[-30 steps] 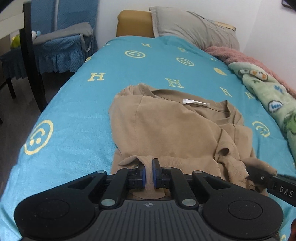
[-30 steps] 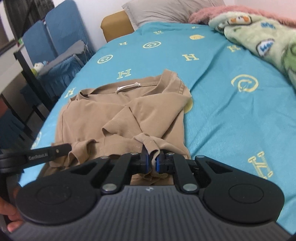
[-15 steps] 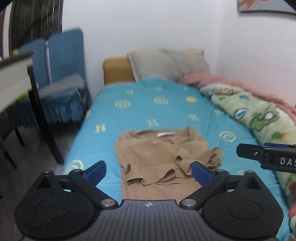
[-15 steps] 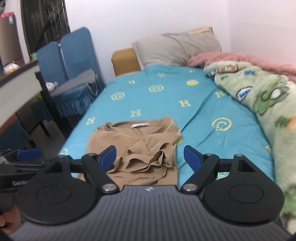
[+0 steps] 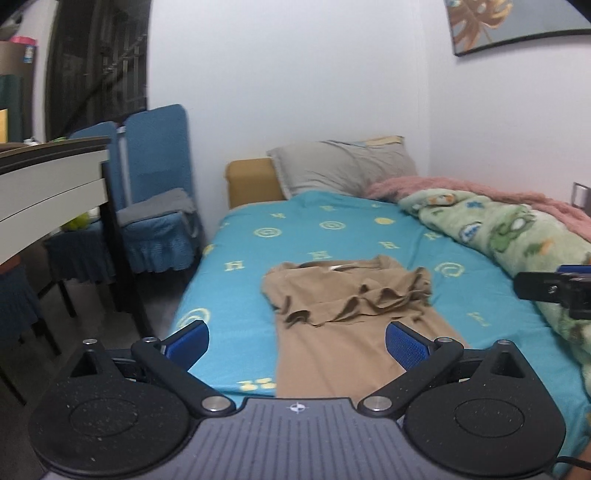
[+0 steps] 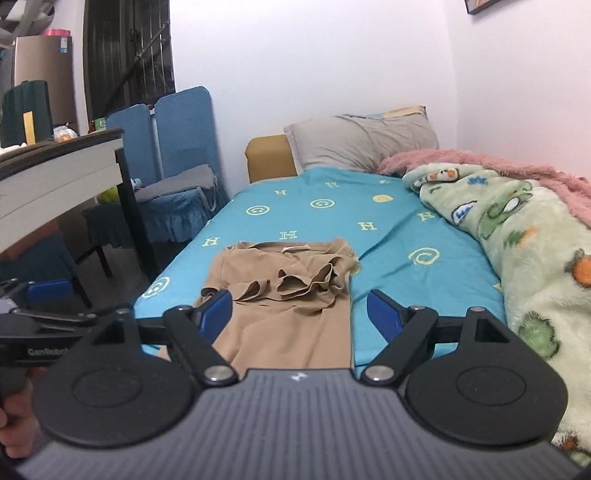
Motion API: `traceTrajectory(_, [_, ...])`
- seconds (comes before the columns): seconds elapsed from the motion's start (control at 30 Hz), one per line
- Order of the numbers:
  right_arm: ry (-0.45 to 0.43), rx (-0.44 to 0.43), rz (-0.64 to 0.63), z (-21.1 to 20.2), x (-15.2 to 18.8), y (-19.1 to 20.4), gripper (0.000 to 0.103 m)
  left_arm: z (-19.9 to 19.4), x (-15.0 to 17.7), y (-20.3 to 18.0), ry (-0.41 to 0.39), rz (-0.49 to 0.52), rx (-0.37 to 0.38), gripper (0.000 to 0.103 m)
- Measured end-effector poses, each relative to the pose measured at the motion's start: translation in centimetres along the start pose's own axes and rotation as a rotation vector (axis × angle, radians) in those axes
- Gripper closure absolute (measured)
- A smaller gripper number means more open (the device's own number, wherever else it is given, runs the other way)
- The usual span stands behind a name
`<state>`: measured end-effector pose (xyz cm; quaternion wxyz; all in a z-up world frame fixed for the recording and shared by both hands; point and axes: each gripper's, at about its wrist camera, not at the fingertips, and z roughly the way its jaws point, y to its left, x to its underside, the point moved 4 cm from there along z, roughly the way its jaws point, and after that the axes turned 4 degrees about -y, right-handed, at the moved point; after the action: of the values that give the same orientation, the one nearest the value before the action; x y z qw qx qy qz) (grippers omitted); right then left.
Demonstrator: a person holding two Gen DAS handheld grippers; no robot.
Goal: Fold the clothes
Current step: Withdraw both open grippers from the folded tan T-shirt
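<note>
Turquoise patterned bedsheet (image 5: 332, 229) is carrying a tan cotton shirt (image 5: 343, 314), sleeves bunched across its middle. Both the left gripper (image 5: 297, 345) and right gripper (image 6: 299, 314) are hanging spread wide, gripping nothing. Only the left view is catching a framed leaf picture (image 5: 509, 22) beyond the grey pillow (image 5: 343, 168).

**Free room and obstacles on the bed**

Bare teal sheet (image 6: 388, 225) is left open between the tan shirt (image 6: 291, 291) and the pillow (image 6: 362, 142). The right edge is blocked by heaped blankets (image 6: 524, 236). The left edge is crowded by a table (image 6: 55, 173) and chairs (image 6: 177, 155).
</note>
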<state>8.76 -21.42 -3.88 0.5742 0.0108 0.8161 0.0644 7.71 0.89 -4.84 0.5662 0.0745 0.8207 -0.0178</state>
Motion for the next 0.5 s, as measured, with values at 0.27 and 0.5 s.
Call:
traceTrajectory(0.27, [0.007, 0.035, -0.002, 0.8, 0.4, -0.3, 0.021, 0.7, 0.5, 1.3, 0.032, -0.038, -0.020, 0.000])
traceTrajectory(0.5, [0.034, 0.047, -0.019, 1.3, 1.1, -0.2, 0.021, 1.4, 1.0, 1.6, 0.076, -0.048, -0.040, 0.000])
